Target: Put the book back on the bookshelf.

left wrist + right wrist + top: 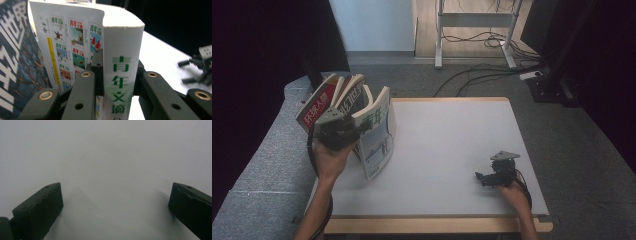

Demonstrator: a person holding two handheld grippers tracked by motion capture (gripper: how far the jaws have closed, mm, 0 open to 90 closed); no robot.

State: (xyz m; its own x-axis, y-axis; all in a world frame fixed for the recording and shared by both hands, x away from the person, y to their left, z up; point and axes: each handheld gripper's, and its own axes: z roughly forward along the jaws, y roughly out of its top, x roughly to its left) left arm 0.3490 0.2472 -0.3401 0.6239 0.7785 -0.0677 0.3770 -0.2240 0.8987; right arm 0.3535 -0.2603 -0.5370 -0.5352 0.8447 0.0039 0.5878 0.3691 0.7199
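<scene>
My left gripper (343, 131) holds a fanned bundle of several books upright over the table's left edge. In the left gripper view its jaws (120, 67) are shut on the thick white book (122, 50) with green characters on the spine. That book's back cover (72, 37), printed with small pictures, flares open to the left. Beside it is a dark blue cover (15, 62). From above, the white magazine (379, 132) hangs lowest and a red-covered book (316, 107) is at the left. My right gripper (479, 177) rests on the table at the front right, open (116, 197) with nothing between its jaws.
The white table (452, 130) has a wooden rim. A grey upholstered bench (267, 150) runs along its left side. Desk legs (439, 35) and cables (472, 75) lie on the floor behind. My right gripper (197, 67) also appears far off in the left gripper view.
</scene>
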